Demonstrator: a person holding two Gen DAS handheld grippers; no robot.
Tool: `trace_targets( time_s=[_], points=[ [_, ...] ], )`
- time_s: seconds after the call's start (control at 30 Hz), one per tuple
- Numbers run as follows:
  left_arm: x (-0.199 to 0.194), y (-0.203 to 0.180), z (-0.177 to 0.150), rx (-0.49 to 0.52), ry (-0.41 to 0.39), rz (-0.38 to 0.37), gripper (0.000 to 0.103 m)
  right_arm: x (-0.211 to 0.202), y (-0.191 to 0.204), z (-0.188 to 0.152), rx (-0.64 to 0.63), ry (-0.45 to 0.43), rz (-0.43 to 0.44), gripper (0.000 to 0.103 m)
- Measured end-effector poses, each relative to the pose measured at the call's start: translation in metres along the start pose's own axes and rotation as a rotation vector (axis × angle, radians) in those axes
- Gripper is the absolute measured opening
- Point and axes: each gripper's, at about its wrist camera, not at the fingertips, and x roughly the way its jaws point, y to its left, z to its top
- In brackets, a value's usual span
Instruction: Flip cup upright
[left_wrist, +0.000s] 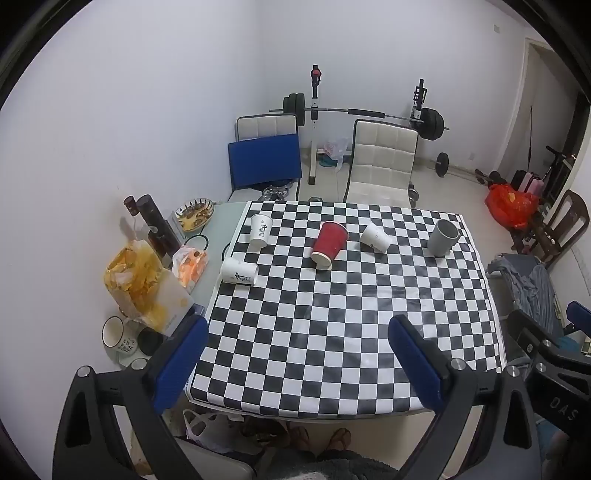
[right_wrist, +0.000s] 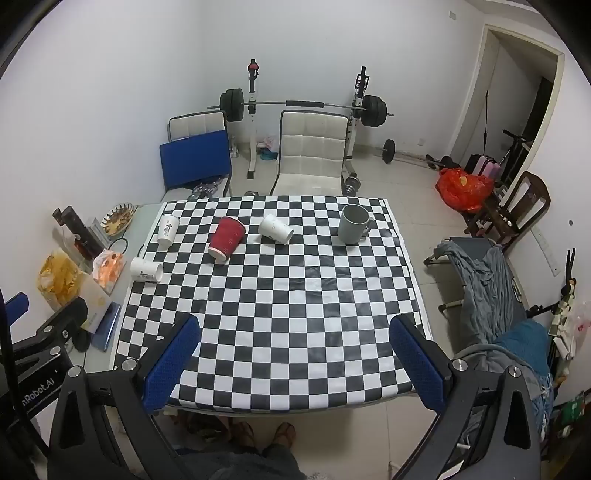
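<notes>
on the far half of the checkered tablecloth (left_wrist: 332, 332) we see a red cup (left_wrist: 330, 243) tipped toward us with its base nearer. a white cup (left_wrist: 375, 237) lies on its side just right of it, and another (left_wrist: 239, 271) lies at the cloth's left edge. a third white cup (left_wrist: 260, 230) stands upright at the far left; a grey mug (left_wrist: 442, 237) stands far right. our left gripper (left_wrist: 299, 363) and right gripper (right_wrist: 295, 363) hang spread wide over the near edge, grasping nothing.

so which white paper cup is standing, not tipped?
The far-left white cup near the cloth's back corner stands upright; the left-edge white cup and the middle white cup lie on their sides.
</notes>
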Motion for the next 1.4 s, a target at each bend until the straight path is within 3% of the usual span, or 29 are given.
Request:
trace_targets(
  time_s=[1.4],
  points=[
    [-0.007, -0.001, 0.013, 0.001, -0.032, 0.005, 0.100, -0.007, -0.002, 0.003, 0.008, 0.000, 0.012, 0.103]
  ],
)
